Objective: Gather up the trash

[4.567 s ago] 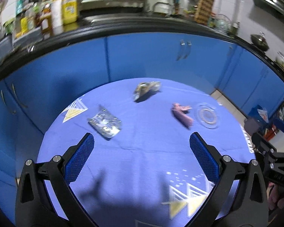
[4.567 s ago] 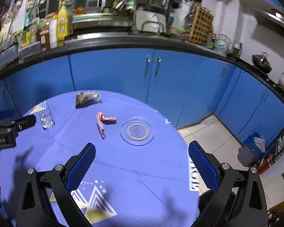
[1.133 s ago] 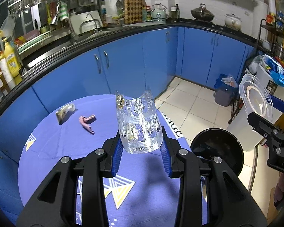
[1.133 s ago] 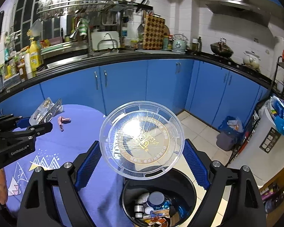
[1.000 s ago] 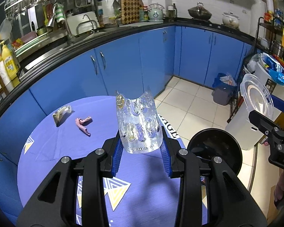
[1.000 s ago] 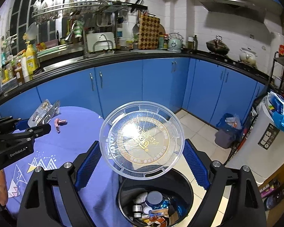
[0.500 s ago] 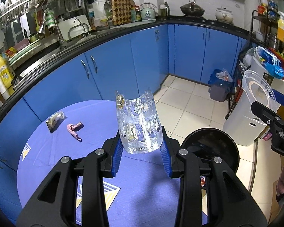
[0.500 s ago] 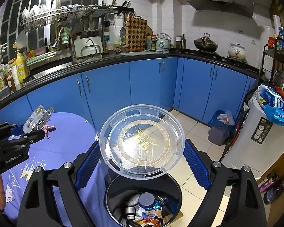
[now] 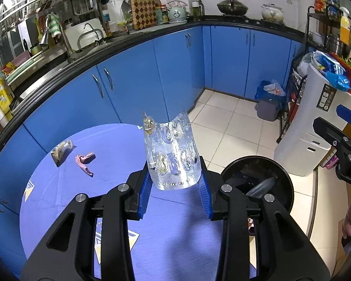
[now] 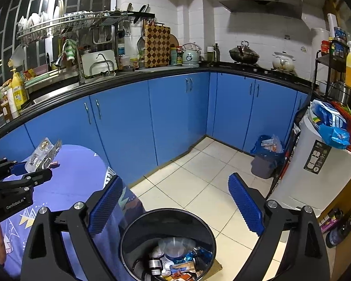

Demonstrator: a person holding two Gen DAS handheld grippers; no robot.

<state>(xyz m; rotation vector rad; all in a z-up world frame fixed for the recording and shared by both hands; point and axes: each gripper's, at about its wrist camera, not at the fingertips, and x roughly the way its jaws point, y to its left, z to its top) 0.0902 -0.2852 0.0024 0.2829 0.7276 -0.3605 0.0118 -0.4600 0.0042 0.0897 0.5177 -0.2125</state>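
My left gripper [image 9: 175, 178] is shut on a clear blister pack [image 9: 170, 154] that stands upright between its blue pads, above the round blue-clothed table [image 9: 119, 145]. A pink scrap [image 9: 83, 160] and a crumpled wrapper [image 9: 62, 151] lie at the table's far left. A black trash bin [image 10: 128, 231] stands on the floor by the table's edge. My right gripper [image 10: 175, 201] hangs over the bin, its jaws opening with nothing between them. A clear plastic lid [image 10: 175, 245] lies inside the bin on other trash. The right wrist view shows the left gripper [image 10: 30, 173] with the pack [image 10: 43, 154] at the far left.
Blue cabinets under a black counter curve round the back. A tall white container [image 9: 316, 126] and a small bin with a blue bag [image 9: 268, 103] stand on the tiled floor at the right. A person's hand [image 9: 349, 215] shows at the right edge.
The clear lid has left my right gripper and now lies in the bin. The left gripper still holds the blister pack and has drifted a little toward the bin.
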